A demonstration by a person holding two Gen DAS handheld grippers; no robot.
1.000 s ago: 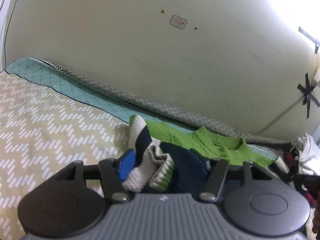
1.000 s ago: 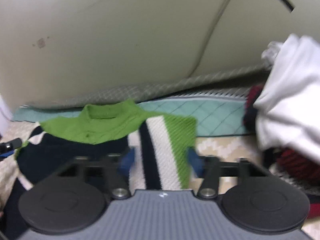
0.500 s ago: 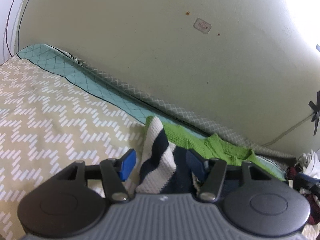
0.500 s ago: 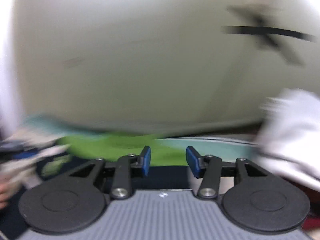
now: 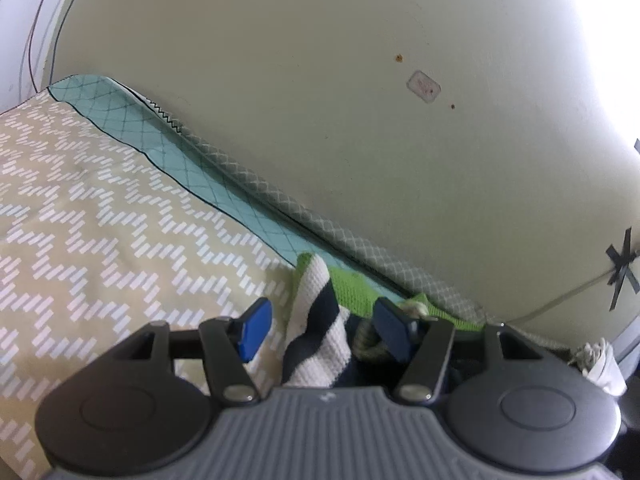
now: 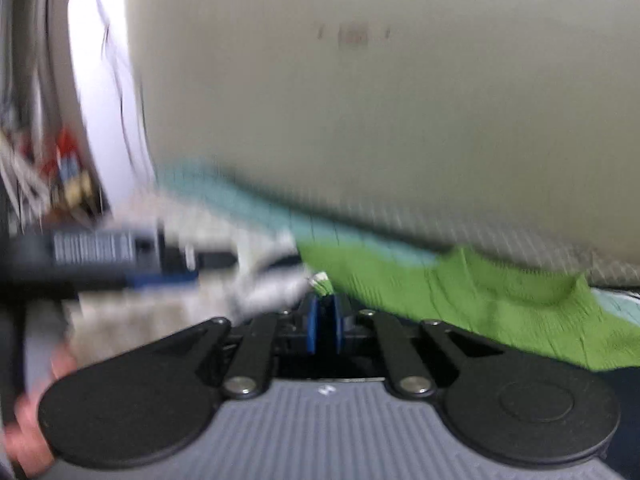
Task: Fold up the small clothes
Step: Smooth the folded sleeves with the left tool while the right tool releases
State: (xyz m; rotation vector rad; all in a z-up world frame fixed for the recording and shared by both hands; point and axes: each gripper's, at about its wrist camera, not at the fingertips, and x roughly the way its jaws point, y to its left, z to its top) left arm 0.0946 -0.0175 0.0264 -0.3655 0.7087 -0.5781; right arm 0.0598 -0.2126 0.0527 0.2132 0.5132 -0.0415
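Across the left wrist view, the zigzag-patterned bedspread (image 5: pixel 104 240) filled the left side; a teal quilted strip (image 5: pixel 176 152) ran along its far edge against the cream wall (image 5: pixel 320 80); your left gripper (image 5: pixel 320 328) stood with its blue pads (image 5: pixel 253 330) spread apart, and the white-and-navy striped sleeve of the knitted sweater (image 5: pixel 316 320) rose between them without either pad pressing it; the sweater's green part lay just behind, against the teal strip; farther right, black tape (image 5: pixel 622 272) crossed a cable on the wall, and a white garment (image 5: pixel 600 364) sat at the frame's edge.

The right wrist view was badly smeared; at its far left your bare hand (image 6: pixel 28 432) showed at the edge, with the other gripper (image 6: pixel 120 264) above it, a dark blur reaching toward the sweater's striped part; in the middle your right gripper (image 6: pixel 325 320) had just closed, its blue pads pressed together, and a tuft of the sweater's (image 6: pixel 460 300) green-and-white edge stuck up right at their tips; whether that edge was actually pinched, the blur did not let you tell; to the right the green knit spread over the bed below the wall.
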